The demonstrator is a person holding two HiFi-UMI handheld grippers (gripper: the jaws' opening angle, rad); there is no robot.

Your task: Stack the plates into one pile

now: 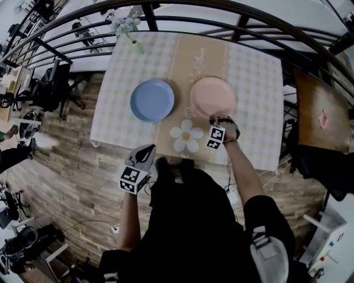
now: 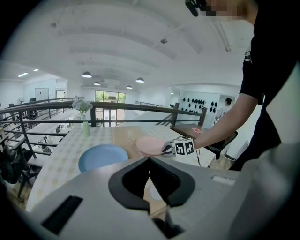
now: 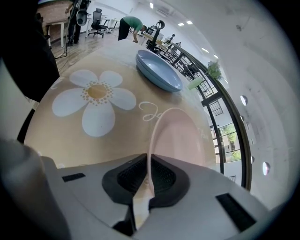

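Note:
A blue plate (image 1: 152, 99) (image 2: 102, 157) (image 3: 158, 70) lies left of centre on the checked tablecloth. To its right is a pink plate (image 1: 213, 97) (image 2: 150, 144) (image 3: 180, 136). My right gripper (image 1: 214, 118) (image 3: 150, 180) is at the pink plate's near rim and shut on it; in the right gripper view the thin rim runs between the black pads. My left gripper (image 1: 148, 149) (image 2: 150, 159) hovers off the table's near edge, below the blue plate, jaws together with nothing between them.
A pale green vase with flowers (image 1: 135, 47) (image 2: 85, 126) stands at the table's far left corner. A white daisy print (image 1: 186, 136) marks the cloth near me. A dark railing (image 1: 221, 8) curves behind the table. A wooden side table (image 1: 323, 116) stands at right.

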